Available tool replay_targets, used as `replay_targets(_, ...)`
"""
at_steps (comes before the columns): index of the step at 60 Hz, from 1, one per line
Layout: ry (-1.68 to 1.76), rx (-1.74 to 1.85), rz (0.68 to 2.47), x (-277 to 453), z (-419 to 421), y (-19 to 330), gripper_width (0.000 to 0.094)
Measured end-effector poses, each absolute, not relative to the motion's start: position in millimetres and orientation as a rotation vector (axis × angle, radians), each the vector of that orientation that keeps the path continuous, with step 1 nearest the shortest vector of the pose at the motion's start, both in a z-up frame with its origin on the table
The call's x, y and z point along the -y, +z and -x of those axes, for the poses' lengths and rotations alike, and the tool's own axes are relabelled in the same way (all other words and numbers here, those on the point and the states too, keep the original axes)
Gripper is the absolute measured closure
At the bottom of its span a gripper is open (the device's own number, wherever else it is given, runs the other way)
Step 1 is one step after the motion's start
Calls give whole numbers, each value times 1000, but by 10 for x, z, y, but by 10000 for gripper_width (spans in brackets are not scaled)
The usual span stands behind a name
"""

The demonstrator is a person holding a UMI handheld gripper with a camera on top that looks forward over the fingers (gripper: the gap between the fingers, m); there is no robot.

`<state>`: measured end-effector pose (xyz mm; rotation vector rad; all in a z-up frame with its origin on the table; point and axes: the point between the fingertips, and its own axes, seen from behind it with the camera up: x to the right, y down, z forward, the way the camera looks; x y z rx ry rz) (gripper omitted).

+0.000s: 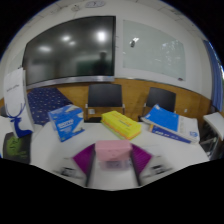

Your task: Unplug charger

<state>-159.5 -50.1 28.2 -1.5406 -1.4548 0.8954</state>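
A pink block-shaped charger (113,150) sits between my fingers, and its sides meet both of them. My gripper (113,163) is shut on it, with the magenta pads (85,158) flaring out on either side. The charger's lower part looks pale grey. It is held over the near part of a white table (100,138). No socket or cable shows.
Beyond the fingers lie a yellow box (121,124), a blue box (66,121) to the left and a blue-and-white box (172,123) to the right. A dark blue patterned item (43,103) lies far left. Two chairs (104,96) stand behind the table, under a dark screen (70,48).
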Motion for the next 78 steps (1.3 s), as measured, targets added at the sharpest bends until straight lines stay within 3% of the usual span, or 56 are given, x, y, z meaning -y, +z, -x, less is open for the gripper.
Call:
replay_targets(1, 872, 1440, 1526, 437, 1604, 307, 392)
replay_targets(8, 922, 1442, 1576, 452, 1636, 385, 455)
replay_targets(16, 1062, 1276, 1486, 234, 1758, 1560, 458)
replay_targets(23, 988, 1238, 1537, -346, 1717, 1935, 459)
replay_targets(28, 868, 1263, 1578, -857, 1588, 1785, 460)
replay_targets(45, 613, 1476, 1778, -1774, 1303, 207, 427)
replay_targets(53, 613, 1548, 1804, -1827, 1361, -82, 337)
replay_targets(55, 603, 1575, 1821, -1823, 1327, -125, 236)
replay_targets(59, 600, 1597, 1836, -1807, 1255, -93, 55)
replay_targets(61, 606, 1594, 1825, -1818, 1204, -13, 99)
replay_targets(78, 633, 1591, 1828, -1591, -253, 1194, 81)
